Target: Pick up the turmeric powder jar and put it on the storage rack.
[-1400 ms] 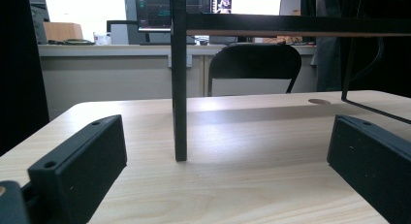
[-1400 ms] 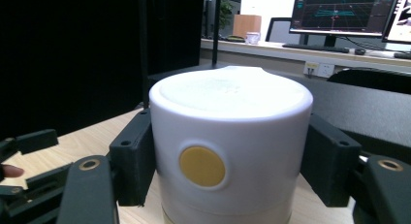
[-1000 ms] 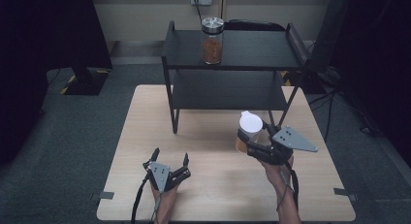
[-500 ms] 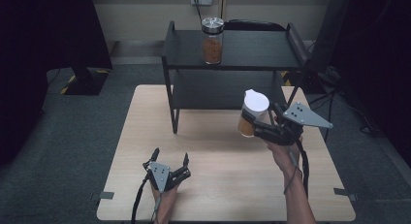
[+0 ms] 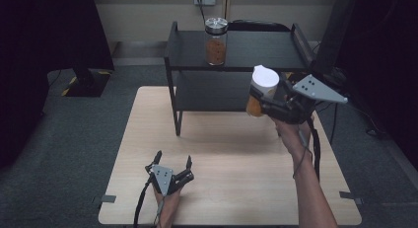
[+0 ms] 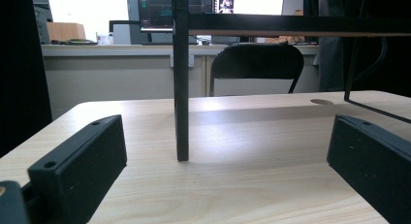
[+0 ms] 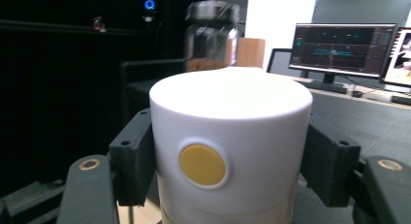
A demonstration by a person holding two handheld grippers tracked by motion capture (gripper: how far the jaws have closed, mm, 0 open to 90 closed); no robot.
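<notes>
The right gripper view revealed a yellow disc on the white-lidded jar, unseen from above. The right tongs clenched that jar, higher than before, beside the black shelf; the left tongs rested released on the bench.

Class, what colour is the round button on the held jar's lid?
Yellow button on the white lid, clearest in the right gripper view.

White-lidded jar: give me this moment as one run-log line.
right gripper: shut on white-lidded jar, held off the table beside the black shelf | left gripper: open, on the table | silver-lidded jar: on shelf top
</notes>
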